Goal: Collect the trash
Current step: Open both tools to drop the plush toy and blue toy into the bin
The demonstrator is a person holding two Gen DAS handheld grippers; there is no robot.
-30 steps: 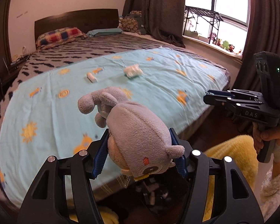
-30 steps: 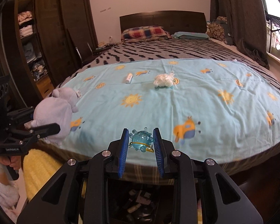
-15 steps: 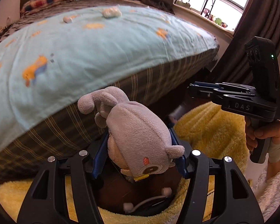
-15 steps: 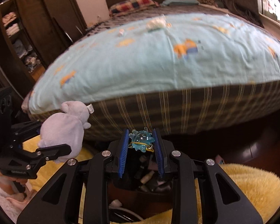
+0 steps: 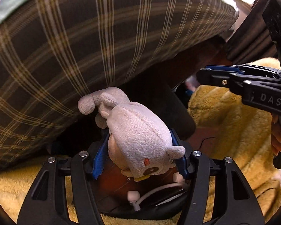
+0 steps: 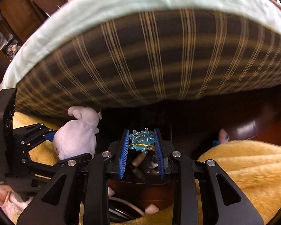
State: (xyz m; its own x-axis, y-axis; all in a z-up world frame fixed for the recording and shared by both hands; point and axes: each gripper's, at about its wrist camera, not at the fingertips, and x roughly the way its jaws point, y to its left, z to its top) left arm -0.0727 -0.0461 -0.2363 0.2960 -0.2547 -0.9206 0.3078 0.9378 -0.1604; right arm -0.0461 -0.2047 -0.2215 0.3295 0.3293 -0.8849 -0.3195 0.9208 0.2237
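Note:
My left gripper (image 5: 138, 153) is shut on a grey plush toy (image 5: 136, 133), held head down in front of the bed's plaid side. The same toy (image 6: 76, 136) shows at the left of the right wrist view, in the left gripper (image 6: 52, 146). My right gripper (image 6: 142, 142) is shut on a small spiky blue translucent toy (image 6: 142, 140) with a yellow cord round it. The right gripper (image 5: 208, 75) also shows from the side in the left wrist view. Below both grippers is a dark bin (image 6: 140, 170) holding several small scraps.
The bed's plaid side (image 6: 149, 60) fills the upper view, with the light blue sheet (image 6: 121, 5) above. A yellow fuzzy blanket (image 6: 243, 168) lies on the floor around the bin. A white cable (image 5: 151, 193) lies below the left gripper. A wardrobe (image 6: 11, 28) stands far left.
Both grippers have dropped from above the bed top to below the mattress edge, still holding their toys. The bed top has left the view; the floor, blanket and bin now show.

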